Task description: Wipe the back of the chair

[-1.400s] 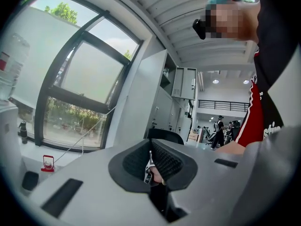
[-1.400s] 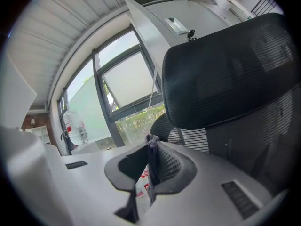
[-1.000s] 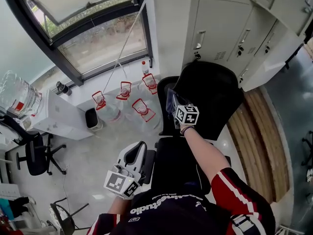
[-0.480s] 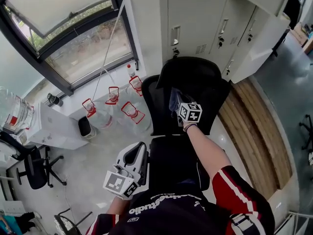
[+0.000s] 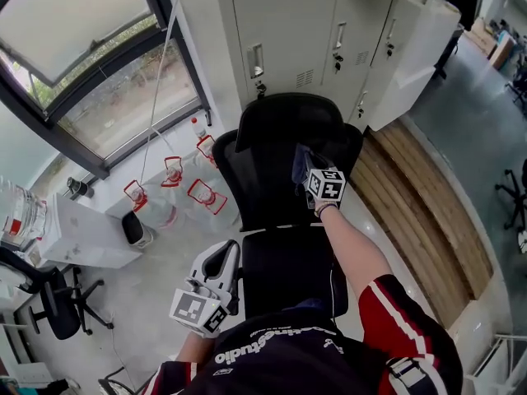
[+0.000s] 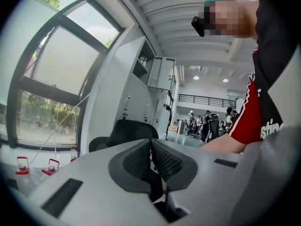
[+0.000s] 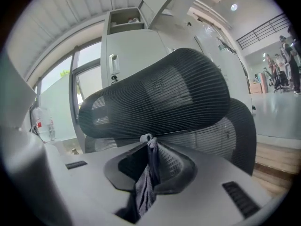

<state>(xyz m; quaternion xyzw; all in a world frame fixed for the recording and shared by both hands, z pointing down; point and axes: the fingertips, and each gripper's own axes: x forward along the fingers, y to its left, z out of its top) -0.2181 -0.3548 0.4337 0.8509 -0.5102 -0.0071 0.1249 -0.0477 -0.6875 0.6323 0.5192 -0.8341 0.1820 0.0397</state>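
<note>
The right gripper (image 7: 150, 149) clenched a grey cloth (image 7: 146, 182), perhaps touching the chair back (image 5: 255, 179); the left gripper (image 6: 151, 149), nearer, was closed and empty.

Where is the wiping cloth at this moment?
The cloth is pinched in the right tongs, near the head view's centre, in front of the chair's mesh backrest, just below the headrest.

Lockers (image 5: 329, 31) sit right behind the chair (image 5: 259, 175). Water jugs (image 5: 193, 197) are on the floor to its left, wooden boards (image 5: 416, 212) to its right. The right gripper (image 5: 305, 167), cloth (image 5: 298, 156) in its jaws, is up at the chair's backrest, and the left gripper (image 5: 216, 266) is beside its seat.
</note>
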